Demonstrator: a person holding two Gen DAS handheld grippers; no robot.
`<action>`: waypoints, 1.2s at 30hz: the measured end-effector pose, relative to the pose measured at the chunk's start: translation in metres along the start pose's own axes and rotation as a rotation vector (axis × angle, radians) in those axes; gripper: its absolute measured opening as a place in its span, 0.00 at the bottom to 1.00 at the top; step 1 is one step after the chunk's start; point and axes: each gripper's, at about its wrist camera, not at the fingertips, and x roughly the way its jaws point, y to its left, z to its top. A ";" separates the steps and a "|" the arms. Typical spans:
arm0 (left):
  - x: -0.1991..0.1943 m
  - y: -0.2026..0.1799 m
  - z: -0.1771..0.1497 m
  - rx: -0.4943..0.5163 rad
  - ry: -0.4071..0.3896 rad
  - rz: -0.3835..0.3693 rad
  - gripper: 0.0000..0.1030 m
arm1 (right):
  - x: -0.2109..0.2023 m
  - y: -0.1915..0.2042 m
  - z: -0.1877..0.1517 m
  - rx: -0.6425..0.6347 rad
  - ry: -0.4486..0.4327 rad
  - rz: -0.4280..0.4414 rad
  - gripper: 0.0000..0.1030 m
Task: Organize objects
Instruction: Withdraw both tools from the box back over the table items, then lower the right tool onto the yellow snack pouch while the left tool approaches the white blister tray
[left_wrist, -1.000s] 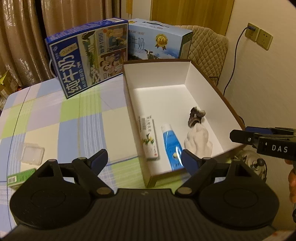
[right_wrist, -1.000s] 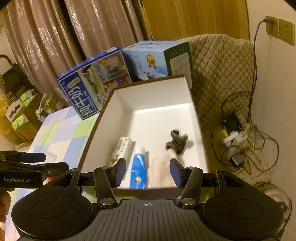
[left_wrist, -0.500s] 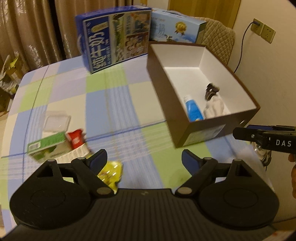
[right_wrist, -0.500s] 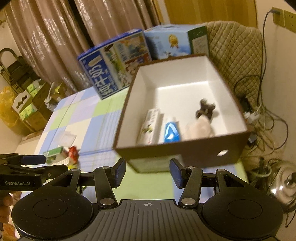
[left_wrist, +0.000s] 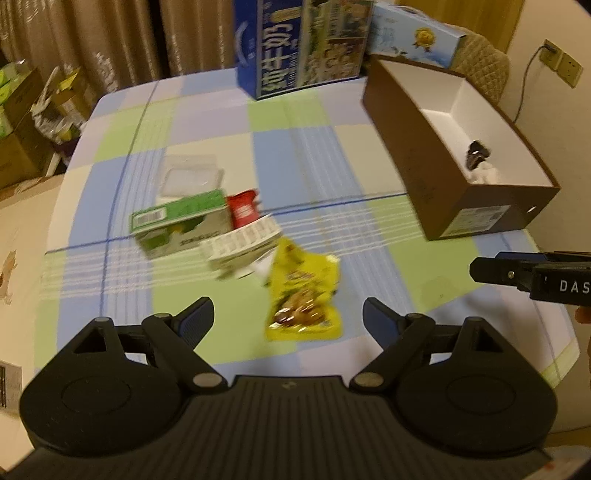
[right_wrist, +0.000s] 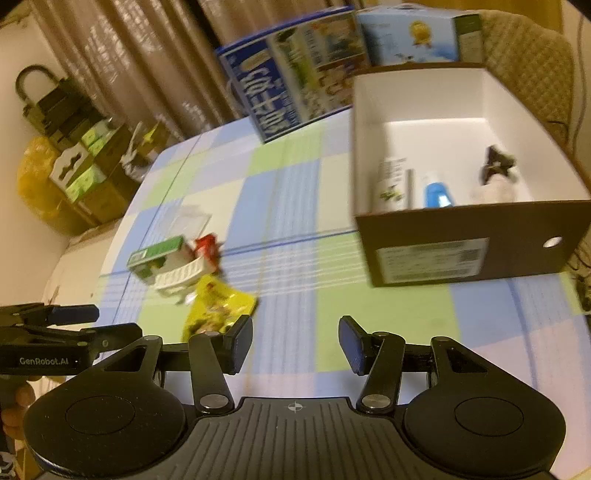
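Nearest to us, the left tool hangs above the worktop with its fingers spread wide and nothing between them. The right tool is likewise parted and empty, hovering over bare checked cloth.

Just ahead of the left tool, almost centred in its gap and a touch to the right, lies the yellow snack pouch. It lies flat, and its long axis runs away from us, roughly in line with the fingers. We judge a grip across its narrow width would suit as it lies, with little turning of the wrist.

From the right tool's view the same pouch sits off to the left, partly hidden by the left finger, so we reckon the left tool is the nearer one.

Beyond the pouch we see a small heap: a white ribbed pack, a green carton, a red packet, then a clear plastic case.

Further right stands the brown box, open-topped, with a few items already inside. We take that as the destination.
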 end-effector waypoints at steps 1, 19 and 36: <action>0.000 0.006 -0.002 -0.006 0.005 0.005 0.83 | 0.004 0.005 -0.001 -0.007 0.007 0.003 0.48; 0.011 0.079 -0.022 -0.085 0.045 0.058 0.83 | 0.075 0.055 -0.011 -0.002 0.117 0.066 0.48; 0.030 0.119 -0.027 -0.142 0.080 0.083 0.83 | 0.132 0.063 -0.007 0.144 0.161 0.033 0.80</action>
